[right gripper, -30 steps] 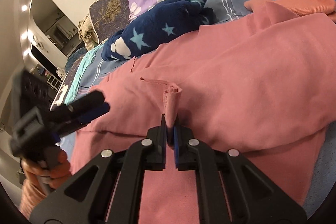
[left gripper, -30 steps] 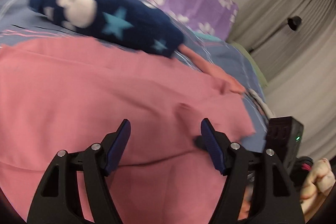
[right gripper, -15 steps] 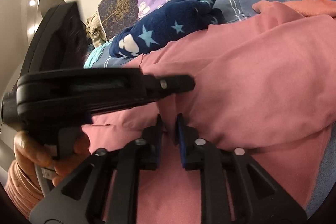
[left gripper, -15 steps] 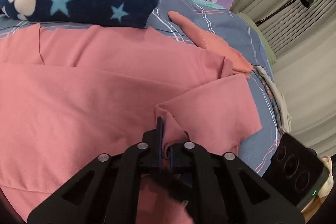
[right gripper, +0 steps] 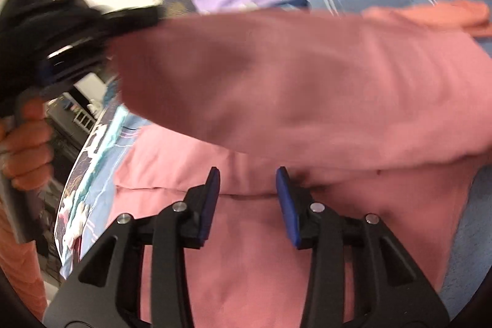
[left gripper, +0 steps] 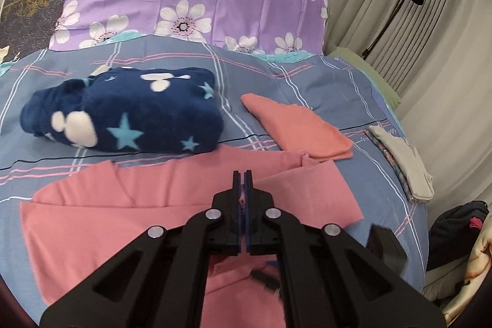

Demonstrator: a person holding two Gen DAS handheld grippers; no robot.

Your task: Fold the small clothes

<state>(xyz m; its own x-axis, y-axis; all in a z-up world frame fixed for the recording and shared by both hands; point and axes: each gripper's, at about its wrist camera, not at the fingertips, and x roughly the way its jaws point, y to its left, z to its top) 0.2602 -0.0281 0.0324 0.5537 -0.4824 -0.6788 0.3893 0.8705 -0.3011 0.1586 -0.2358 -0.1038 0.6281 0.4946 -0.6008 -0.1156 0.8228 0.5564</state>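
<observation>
1. Pink garment (left gripper: 129,214) lies spread on the bed, its long axis running nine to three o'clock.
2. Left gripper (left gripper: 243,179) is clamped tight on a pinched fold, lifting it.
3. Right gripper (right gripper: 247,174), jaws opening, grips nothing; the lifted flap hangs at twelve o'clock.

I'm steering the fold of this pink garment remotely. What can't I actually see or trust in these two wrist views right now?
- Left wrist view: the pinch on the pink garment is hidden by the left gripper itself; only a sliver of cloth shows between its shut fingers.
- Right wrist view: the lifted flap is motion-blurred and hides the navy star blanket.
- Right wrist view: nothing sits between the opening right gripper fingers; the garment's near hem is cut off below.
</observation>
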